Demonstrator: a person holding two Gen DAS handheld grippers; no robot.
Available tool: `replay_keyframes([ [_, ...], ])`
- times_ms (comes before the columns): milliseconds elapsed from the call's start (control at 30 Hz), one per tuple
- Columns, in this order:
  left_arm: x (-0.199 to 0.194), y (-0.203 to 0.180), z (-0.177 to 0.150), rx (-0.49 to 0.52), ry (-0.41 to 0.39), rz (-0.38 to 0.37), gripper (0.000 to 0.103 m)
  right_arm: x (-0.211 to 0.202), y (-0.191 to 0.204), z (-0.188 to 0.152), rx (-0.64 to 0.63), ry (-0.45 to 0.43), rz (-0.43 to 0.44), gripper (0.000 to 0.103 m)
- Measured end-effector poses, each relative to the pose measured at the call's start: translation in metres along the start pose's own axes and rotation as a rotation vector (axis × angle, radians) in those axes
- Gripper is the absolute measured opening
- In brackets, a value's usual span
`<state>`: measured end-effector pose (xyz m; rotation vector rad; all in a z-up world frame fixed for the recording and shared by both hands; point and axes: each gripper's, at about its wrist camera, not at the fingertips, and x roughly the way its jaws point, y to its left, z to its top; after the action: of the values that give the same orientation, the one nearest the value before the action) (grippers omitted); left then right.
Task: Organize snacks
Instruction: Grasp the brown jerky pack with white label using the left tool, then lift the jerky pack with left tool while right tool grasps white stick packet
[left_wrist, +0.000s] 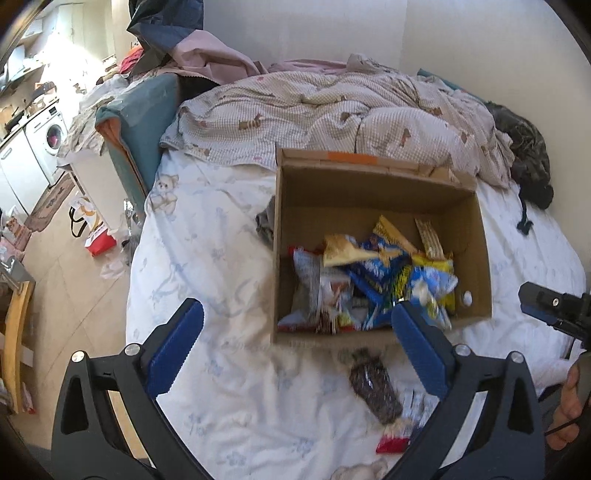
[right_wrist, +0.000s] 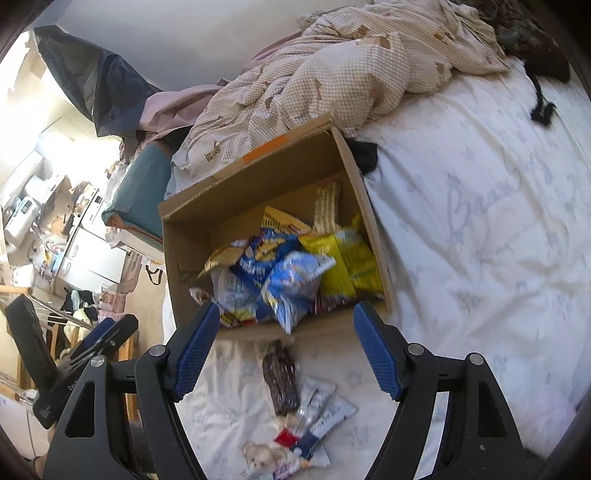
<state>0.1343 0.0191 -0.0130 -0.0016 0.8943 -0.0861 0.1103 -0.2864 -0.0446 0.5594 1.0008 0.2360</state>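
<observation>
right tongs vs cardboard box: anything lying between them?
Yes. In the right wrist view a dark snack packet lies on the sheet between the open right tongs and the cardboard box, with white packets nearer.

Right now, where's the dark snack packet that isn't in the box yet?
The dark snack packet lies on the white bedsheet just outside the near wall of the cardboard box, beside the grey-white packets; in both wrist views it sits between the fingers.

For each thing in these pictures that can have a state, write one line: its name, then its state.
cardboard box: open, flaps up, partly filled with snack packets
dark snack packet: lying on the sheet, outside the box
left gripper: open, empty
right gripper: open, empty
</observation>
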Motion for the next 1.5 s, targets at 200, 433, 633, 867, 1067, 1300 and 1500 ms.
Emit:
replay_keyframes([
  [200, -0.008, -0.009, -0.025, 0.051, 0.015, 0.015, 0.101, -0.008, -0.009, -0.026, 0.044, 0.033, -0.023, 0.078],
  [433, 0.015, -0.017, -0.051, 0.029, 0.16, -0.048, 0.101, -0.008, -0.024, -0.048, 0.126, 0.09, -0.027, 0.078],
  [633, 0.057, -0.042, -0.071, -0.008, 0.333, -0.102, 0.101, -0.008, -0.029, -0.051, 0.152, 0.1, -0.034, 0.078],
  [867, 0.12, -0.061, -0.071, -0.232, 0.489, -0.037, 0.101, -0.009, -0.035, -0.05, 0.182, 0.088, -0.036, 0.078],
  [1067, 0.161, -0.077, -0.084, -0.309, 0.599, 0.069, 0.101, -0.006, -0.039, -0.048, 0.198, 0.095, -0.026, 0.078],
  [1300, 0.16, -0.085, -0.098, -0.26, 0.584, 0.115, 0.071, -0.002, -0.046, -0.046, 0.257, 0.113, 0.032, 0.078],
  [1500, 0.138, -0.075, -0.098, -0.23, 0.575, 0.064, 0.055, 0.0, -0.05, -0.046, 0.293, 0.127, 0.046, 0.078],
])
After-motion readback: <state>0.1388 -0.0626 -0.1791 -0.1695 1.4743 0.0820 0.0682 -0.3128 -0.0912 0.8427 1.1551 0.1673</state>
